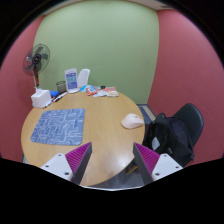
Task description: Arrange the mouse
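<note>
I hold my gripper (113,160) raised above the near rim of the round wooden table (100,140), angled down across it. Its fingers stand spread wide apart with nothing between them; the magenta pads (146,157) face only bare tabletop.

The mouse (132,121), pale in colour, lies ahead of the fingers and off to the right-hand side, resting on bare wood near the table's right rim. The blue patterned mat (58,125) lies ahead and to the left, well apart from the mouse. I judge the mat to be the intended resting place, which is why the mouse counts as out of position. The high, open stance suits an approach, not a grasp; the pick-up is not yet begun.

Beyond both, at the far rim, small items cluster: a white box (41,97), a tall white container with a blue front (71,79), and reddish flat objects (103,93). A standing fan (36,59) sits behind them. A black chair (178,130) carrying a dark bag stands beyond the right finger.

No brand, label or writing can be read on any item.
</note>
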Demonstrator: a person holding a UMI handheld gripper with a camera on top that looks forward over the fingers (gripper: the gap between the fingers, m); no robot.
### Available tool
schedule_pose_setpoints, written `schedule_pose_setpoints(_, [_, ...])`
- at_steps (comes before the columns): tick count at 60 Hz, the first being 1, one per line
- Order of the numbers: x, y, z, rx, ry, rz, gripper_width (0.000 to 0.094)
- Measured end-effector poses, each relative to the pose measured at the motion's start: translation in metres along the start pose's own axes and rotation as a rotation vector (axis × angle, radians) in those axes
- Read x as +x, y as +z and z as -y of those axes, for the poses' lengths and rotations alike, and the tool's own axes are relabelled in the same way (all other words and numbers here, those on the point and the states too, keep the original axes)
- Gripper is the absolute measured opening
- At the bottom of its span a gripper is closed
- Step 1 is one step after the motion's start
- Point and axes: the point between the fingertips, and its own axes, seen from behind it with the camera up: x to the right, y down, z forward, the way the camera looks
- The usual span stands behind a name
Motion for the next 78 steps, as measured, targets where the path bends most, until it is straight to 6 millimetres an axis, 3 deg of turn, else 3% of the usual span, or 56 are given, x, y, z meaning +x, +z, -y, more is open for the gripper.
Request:
schedule_pose_setpoints(5, [0.029,0.048,0.009,0.019,0.026,0.011,0.0835])
schedule_pose_setpoints(15, [0.06,0.135,0.014,0.002,0.055,0.022,0.0837])
schedule_pose_setpoints(27, [0.074,0.198,0.018,-0.04,0.111,0.05,0.0835])
schedule_pose_setpoints(47, [0.079,0.257,0.055,-0.031,0.067,0.062,0.0819])
schedule_pose_setpoints(51, [0.081,0.268,0.057,-0.029,0.035,0.04,0.0757])
schedule_pose_setpoints(53, [0.083,0.271,0.06,-0.023,0.024,0.03,0.0668])
schedule_pose_setpoints(56, [0.082,0.275,0.063,-0.019,0.024,0.04,0.0579])
schedule_pose_setpoints(67, [0.082,0.277,0.068,0.005,0.018,0.047,0.0454])
schedule_pose_setpoints(78, [0.084,0.265,0.079,-0.001,0.003,0.027,0.041])
